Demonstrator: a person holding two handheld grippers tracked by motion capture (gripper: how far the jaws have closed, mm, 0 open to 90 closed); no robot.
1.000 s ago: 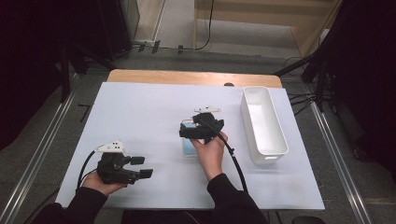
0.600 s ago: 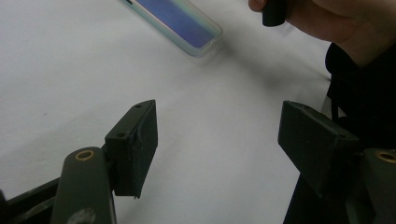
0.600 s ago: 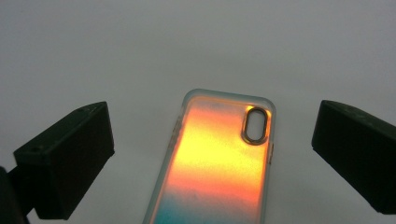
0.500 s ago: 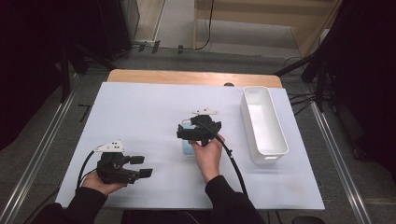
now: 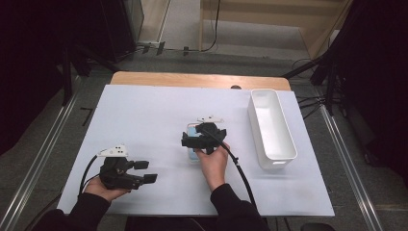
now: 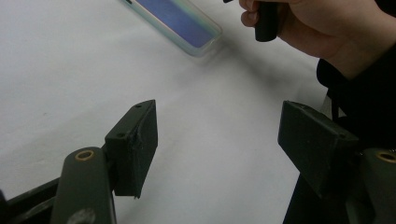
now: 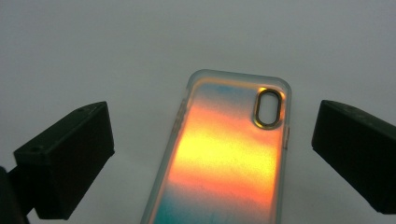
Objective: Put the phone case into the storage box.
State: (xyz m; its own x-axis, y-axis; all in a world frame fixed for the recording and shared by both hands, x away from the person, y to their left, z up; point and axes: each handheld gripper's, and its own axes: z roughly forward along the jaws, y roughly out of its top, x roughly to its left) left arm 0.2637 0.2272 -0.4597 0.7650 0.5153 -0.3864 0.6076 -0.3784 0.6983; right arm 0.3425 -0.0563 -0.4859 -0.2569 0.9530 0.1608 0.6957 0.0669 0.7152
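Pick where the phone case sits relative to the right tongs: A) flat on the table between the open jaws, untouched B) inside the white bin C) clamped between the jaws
A: the phone case lies flat on the table with the right tongs spread wide either side, gaps showing.

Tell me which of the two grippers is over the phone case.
The right gripper, near the table's middle, hangs open over the iridescent phone case. The left gripper sits apart near the front-left, open over bare white table.

phone case (image 7: 229,163) | iridescent, clear-rimmed, camera cutout | flat on white table (image 5: 144,115), mid-right
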